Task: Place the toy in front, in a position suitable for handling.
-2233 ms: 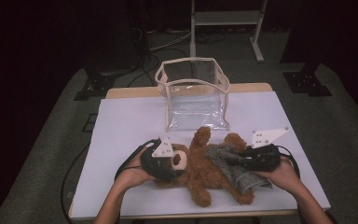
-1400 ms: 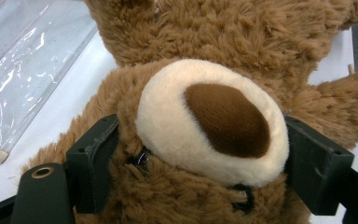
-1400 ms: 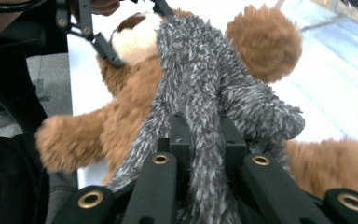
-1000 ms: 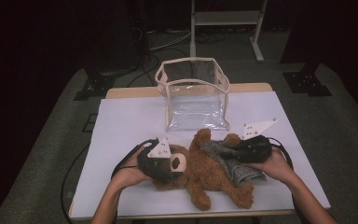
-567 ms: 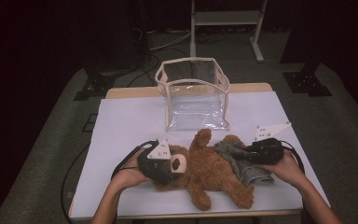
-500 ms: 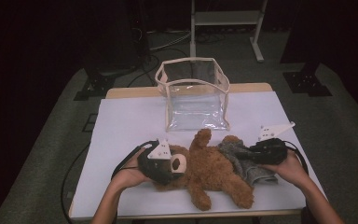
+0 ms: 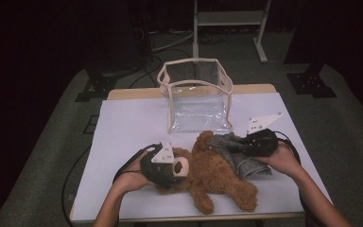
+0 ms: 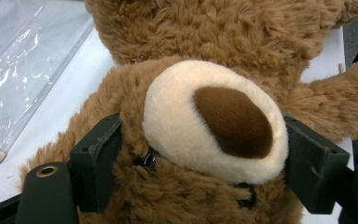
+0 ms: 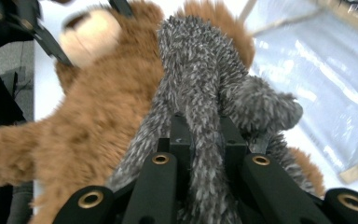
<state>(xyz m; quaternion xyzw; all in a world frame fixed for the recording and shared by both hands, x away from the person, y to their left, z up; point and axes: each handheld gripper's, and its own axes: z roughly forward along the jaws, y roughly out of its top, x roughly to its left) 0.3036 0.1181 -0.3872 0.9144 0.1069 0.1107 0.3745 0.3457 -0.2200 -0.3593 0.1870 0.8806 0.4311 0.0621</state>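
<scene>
High view — one brown teddy bear [image 7: 212, 175] lies on its back near the front edge of the white worktop [image 7: 123, 123], head toward the left edge, with one grey knitted garment [image 7: 234, 152] draped over its body. One clear plastic bag [image 7: 196, 94] with cream trim stands open at the back edge, just behind the bear. Two grippers are present: the left gripper [image 7: 170, 165] sits at the bear's head, and the right gripper [image 7: 246, 144] rests on the garment, toward the right edge.

Left gripper view — the two black jaws stand wide apart and press on either side of the bear's head [image 8: 205, 140], flanking the cream muzzle [image 8: 214, 123] and its one brown nose [image 8: 233, 121]. One corner of the bag [image 8: 23, 79] lies at upper left.

Right gripper view — the jaws are nearly closed, pinching one fold of the garment [image 9: 200, 93] between them; the bear [image 9: 102, 116] lies beneath and to the left, the bag [image 9: 326, 70] to the right.
</scene>
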